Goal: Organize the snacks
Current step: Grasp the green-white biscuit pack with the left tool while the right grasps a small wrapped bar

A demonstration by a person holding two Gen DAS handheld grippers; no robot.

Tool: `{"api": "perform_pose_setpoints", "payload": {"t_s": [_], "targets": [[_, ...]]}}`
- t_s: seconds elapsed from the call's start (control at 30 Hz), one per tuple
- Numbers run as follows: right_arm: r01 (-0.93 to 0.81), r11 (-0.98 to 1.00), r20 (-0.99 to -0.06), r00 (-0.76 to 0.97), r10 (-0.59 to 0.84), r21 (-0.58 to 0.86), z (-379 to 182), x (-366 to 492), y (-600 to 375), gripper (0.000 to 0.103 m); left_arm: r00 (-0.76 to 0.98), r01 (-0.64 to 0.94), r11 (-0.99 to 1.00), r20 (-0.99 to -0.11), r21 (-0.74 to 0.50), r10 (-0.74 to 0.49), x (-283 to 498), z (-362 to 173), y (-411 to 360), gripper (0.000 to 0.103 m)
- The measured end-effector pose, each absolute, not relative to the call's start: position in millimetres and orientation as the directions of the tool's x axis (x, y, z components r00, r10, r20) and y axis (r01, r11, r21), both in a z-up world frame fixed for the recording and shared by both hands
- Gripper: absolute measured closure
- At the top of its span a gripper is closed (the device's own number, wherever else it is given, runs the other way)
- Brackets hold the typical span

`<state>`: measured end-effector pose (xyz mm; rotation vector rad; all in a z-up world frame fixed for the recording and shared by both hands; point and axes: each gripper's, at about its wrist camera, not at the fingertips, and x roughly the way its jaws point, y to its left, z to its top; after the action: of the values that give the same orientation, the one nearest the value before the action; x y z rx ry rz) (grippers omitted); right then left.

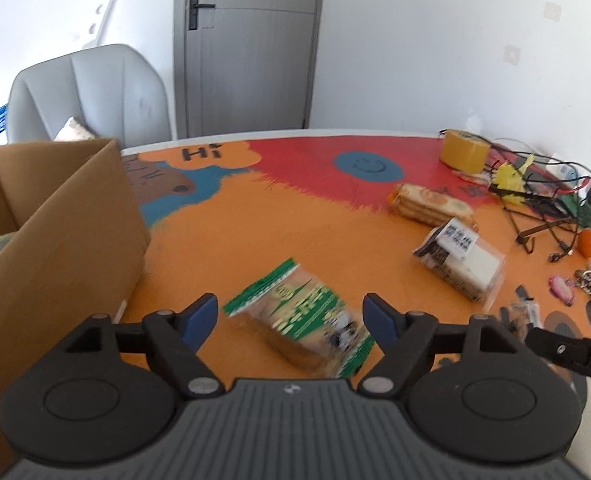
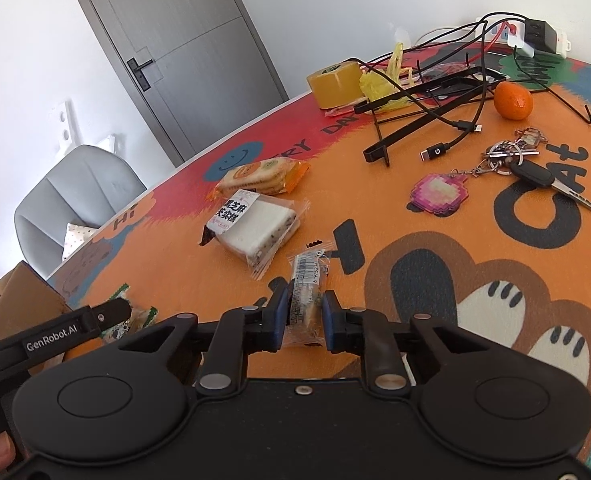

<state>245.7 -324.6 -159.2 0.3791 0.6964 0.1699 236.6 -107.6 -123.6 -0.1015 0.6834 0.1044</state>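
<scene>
A small clear-wrapped snack bar (image 2: 305, 300) was clamped between the right gripper (image 2: 303, 316) pads, its near end hidden behind them. The left gripper (image 1: 291, 318) was spread wide over a green-edged cracker pack (image 1: 303, 316), which was blurred and hard to read. Left of it, a cardboard box (image 1: 55, 216) was cut off by the frame.

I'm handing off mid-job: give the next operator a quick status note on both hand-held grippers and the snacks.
Left hand-held gripper: open, hovering over the green pack, not gripping it.
Right hand-held gripper: shut on a small clear-wrapped bar.
Box: at the table's left side; something lies inside, too hidden to identify.
Left on the table: orange cracker pack, white cake pack, plus the green pack.
Next, probably: carry the bar to the box.
</scene>
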Motion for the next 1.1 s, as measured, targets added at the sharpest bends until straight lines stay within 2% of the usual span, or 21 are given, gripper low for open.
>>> {"api": "perform_pose_setpoints", "payload": {"t_s": [0.1, 0.4, 0.73, 0.87, 0.97, 1.1], "targets": [[-0.031, 0.925, -0.594, 0.759, 0.268, 0.378, -159, 245, -322, 0.076, 0.761, -0.139, 0.989, -0.645, -0.060, 0.068, 233, -126, -104, 0.025], [-0.035, 0.931, -0.591, 0.764, 0.259, 0.362, -160, 249, -320, 0.076, 0.762, -0.145, 0.985, -0.646, -0.096, 0.049, 232, -129, -96, 0.025], [-0.040, 0.924, -0.585, 0.763, 0.274, 0.380, -160, 254, -323, 0.071, 0.759, -0.092, 0.979, -0.649, -0.181, -0.049, 245, -129, -107, 0.025], [-0.046, 0.921, -0.582, 0.763, 0.282, 0.387, -160, 256, -326, 0.071, 0.770, -0.073, 0.981, -0.635, -0.179, -0.058, 250, -131, -112, 0.025], [-0.048, 0.922, -0.581, 0.764, 0.282, 0.385, -160, 258, -327, 0.071, 0.776, -0.095, 0.985, -0.631, -0.144, -0.017, 254, -132, -116, 0.025], [-0.047, 0.923, -0.581, 0.765, 0.279, 0.382, -160, 259, -326, 0.070, 0.766, -0.079, 0.986, -0.642, -0.148, -0.035, 256, -135, -117, 0.030]]}}
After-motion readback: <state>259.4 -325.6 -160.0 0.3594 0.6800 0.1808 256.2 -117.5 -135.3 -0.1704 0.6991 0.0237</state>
